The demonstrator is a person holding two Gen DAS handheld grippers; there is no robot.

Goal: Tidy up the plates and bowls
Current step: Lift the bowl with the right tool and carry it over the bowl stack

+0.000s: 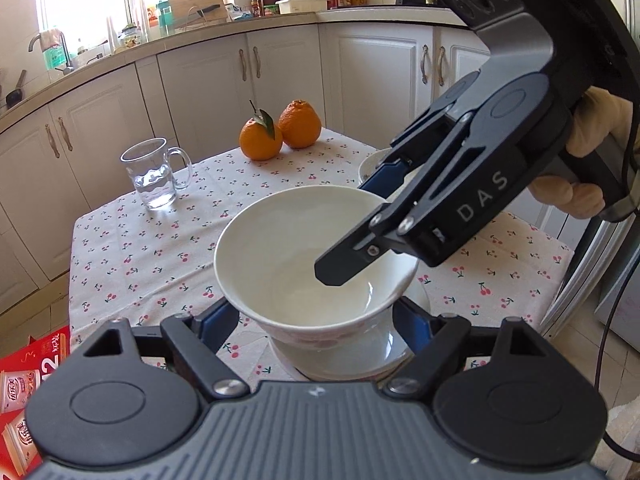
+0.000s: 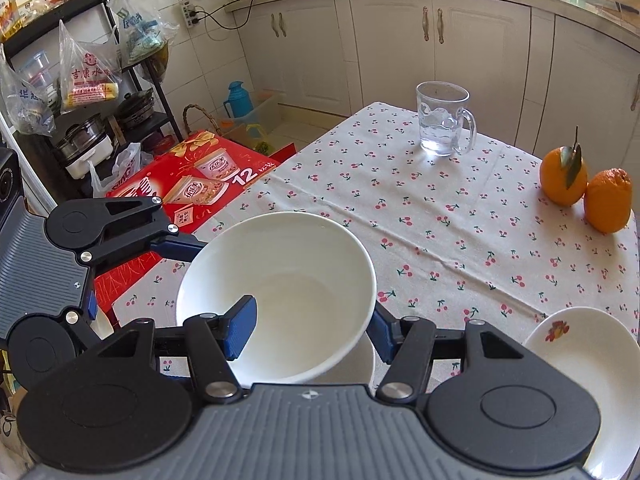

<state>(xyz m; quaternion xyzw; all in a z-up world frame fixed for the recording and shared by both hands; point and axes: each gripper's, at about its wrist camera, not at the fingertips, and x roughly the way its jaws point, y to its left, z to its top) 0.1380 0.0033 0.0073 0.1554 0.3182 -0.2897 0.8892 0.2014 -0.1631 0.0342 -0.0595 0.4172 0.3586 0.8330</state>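
A white bowl (image 1: 304, 248) (image 2: 288, 276) hangs just above another white dish (image 1: 352, 360) at the near edge of the table. My left gripper (image 1: 316, 320) has its blue pads pressed on both sides of the bowl's lower body. From the upper right, my right gripper (image 1: 356, 232) (image 2: 310, 332) clamps the bowl's wall, one finger inside and one outside. In the right wrist view one left finger (image 2: 176, 246) touches the bowl's outer side. A second white dish (image 2: 580, 360) (image 1: 370, 162) with a fruit motif lies on the table beside the right gripper.
The cherry-print tablecloth (image 1: 160, 260) (image 2: 440, 240) carries a glass mug of water (image 1: 152, 176) (image 2: 442, 120) and two oranges (image 1: 260, 138) (image 2: 564, 176) at the far side. A red carton (image 1: 28, 380) (image 2: 192, 184) stands on the floor beside the table. Kitchen cabinets run behind.
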